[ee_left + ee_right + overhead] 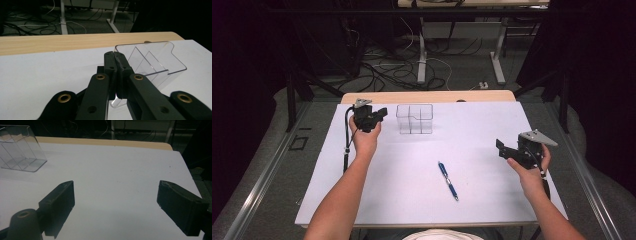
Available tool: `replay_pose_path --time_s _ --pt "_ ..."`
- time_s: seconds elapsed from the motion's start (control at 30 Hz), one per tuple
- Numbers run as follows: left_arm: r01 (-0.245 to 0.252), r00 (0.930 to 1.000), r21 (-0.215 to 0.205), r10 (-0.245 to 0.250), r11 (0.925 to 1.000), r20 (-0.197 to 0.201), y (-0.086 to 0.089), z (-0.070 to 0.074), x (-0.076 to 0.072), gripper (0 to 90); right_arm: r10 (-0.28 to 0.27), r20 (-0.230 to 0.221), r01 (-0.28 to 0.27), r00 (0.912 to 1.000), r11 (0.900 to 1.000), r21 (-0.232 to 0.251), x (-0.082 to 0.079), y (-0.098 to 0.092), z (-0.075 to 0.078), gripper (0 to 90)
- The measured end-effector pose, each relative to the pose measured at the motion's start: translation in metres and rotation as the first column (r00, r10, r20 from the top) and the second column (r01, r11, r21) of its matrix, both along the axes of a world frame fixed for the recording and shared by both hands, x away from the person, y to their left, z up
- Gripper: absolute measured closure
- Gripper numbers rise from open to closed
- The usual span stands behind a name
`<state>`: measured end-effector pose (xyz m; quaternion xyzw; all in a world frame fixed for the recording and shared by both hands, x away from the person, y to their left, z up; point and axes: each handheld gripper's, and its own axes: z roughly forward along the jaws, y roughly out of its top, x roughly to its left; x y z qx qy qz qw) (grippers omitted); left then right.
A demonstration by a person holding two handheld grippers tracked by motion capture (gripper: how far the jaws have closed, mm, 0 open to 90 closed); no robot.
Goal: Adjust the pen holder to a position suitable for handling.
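Observation:
A clear plastic organizer box [414, 119] with inner dividers stands upright toward the back of the white table. A blue pen [447, 180] lies flat near the table's middle, toward the front. My left gripper [382, 113] is held just left of the box, its jaws pressed together with nothing between them [114, 55]; the box [155, 62] sits right behind its tips. My right gripper [503, 148] hovers at the right side of the table, jaws spread wide and empty [116, 195], and the box [21, 150] shows far off at upper left.
The white sheet [387, 180] covers a wooden table whose bare edge [427, 96] runs along the back. Beyond it are desk legs and tangled cables [412, 65] on the floor. Dark curtains flank both sides.

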<state>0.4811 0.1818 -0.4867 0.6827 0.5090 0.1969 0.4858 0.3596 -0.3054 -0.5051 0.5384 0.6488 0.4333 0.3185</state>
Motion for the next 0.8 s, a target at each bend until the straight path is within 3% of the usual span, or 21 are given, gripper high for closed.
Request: replay_pose_path --time_s 0.5,0.8 --pt "0.009 0.9986 -0.025 -0.010 0.9997 -0.053 -0.002 -0.019 0.022 89.5 0.000 -0.002 0.000 1.0000 1.000 0.010 0.000 0.000 -0.003 14.3" --pt "0.013 0.9979 -0.038 -0.016 0.9992 -0.063 -0.004 -0.029 0.032 89.5 0.005 -0.010 -0.005 0.9999 1.000 0.018 0.002 0.002 -0.005 14.3"
